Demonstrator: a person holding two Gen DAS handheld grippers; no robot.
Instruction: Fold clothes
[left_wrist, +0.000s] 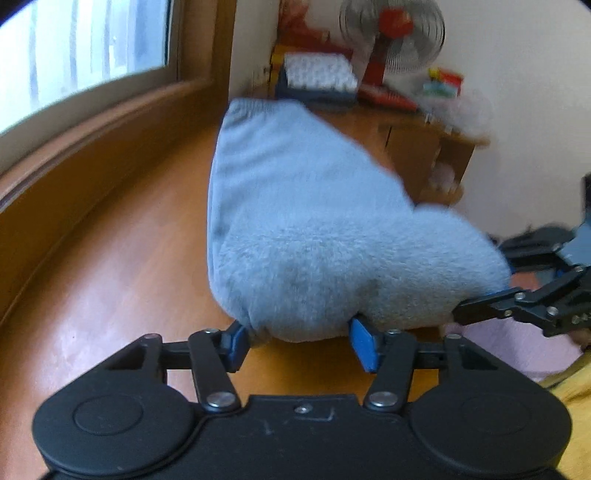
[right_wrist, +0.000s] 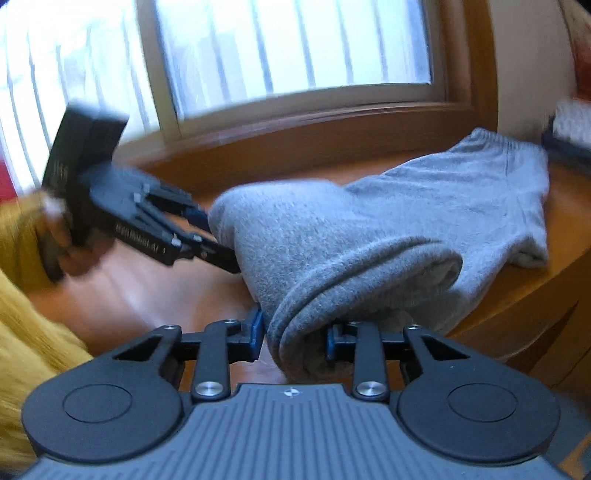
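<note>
Your grey fleece garment (left_wrist: 332, 236) lies on the wooden surface (left_wrist: 122, 266), right in front of both grippers. It is soft and fuzzy. Its far end, with a stretchy band, lies flat toward the corner of the room. The near end is bunched up in a thick roll.

Your left gripper (left_wrist: 299, 343) has its blue pads (left_wrist: 364, 345) on both sides of one corner of that roll. The pads sit tight against the fleece, so it looks like a grip, with the jaws about half wide.

Your right gripper (right_wrist: 295, 339) has the rolled hem (right_wrist: 314, 317) between its jaws. They stand narrow and press on the cloth from both sides.

From the right wrist view, your left gripper comes in from the left and meets the grey roll. There is small white writing on its side, but it is too blurry to read.

Behind the garment is a window (right_wrist: 288, 48) with a wooden frame. Past your left gripper, on a low wooden cabinet (left_wrist: 424, 147), stands a fan (left_wrist: 395, 33) with a red middle. A yellow cloth (right_wrist: 33, 314) lies to the left of your right gripper.
</note>
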